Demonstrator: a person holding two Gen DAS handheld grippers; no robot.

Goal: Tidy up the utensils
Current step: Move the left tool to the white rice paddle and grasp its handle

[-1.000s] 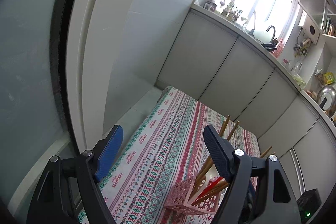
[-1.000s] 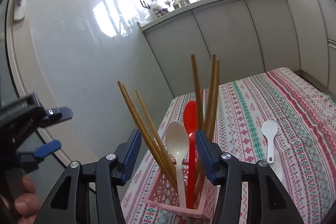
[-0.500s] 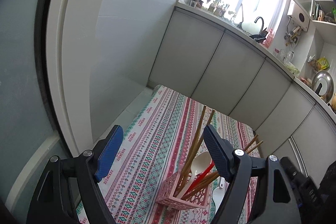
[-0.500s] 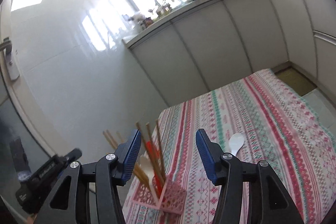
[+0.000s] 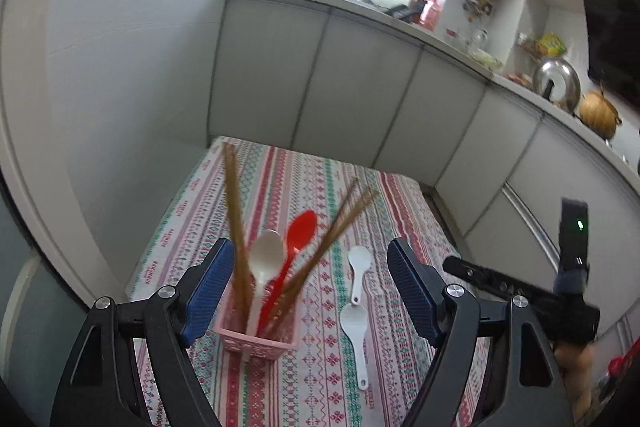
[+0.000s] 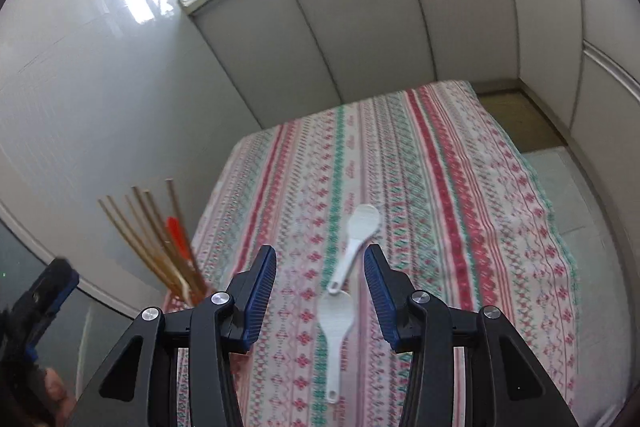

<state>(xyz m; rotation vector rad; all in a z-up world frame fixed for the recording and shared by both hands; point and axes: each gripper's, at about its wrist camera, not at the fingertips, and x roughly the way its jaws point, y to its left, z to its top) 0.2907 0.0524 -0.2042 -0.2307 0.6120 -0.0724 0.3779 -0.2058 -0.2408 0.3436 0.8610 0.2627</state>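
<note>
Since two white spoons [image 6: 335,323] lie loose beside the pink basket [image 5: 256,341], both tongs, right [image 6: 320,297] and left [image 5: 308,291], are held apart and empty.

We see motion blur across both views. In the left wrist view the chopsticks [image 5: 236,223] smear into thick brown streaks, so we cannot count them, and the lower parts of the cream spoon [image 5: 264,267] and red spoon [image 5: 294,247] vanish inside the pink basket [image 5: 256,341]. The bodies of the left gripper [image 5: 308,291] and the right gripper [image 6: 320,291] run off the bottom edges. In the right wrist view the basket [image 6: 176,305] is mostly hidden behind a gripper finger [image 6: 256,291]. Objects on the far countertop [image 5: 400,15] are too small and washed out to identify.
</note>
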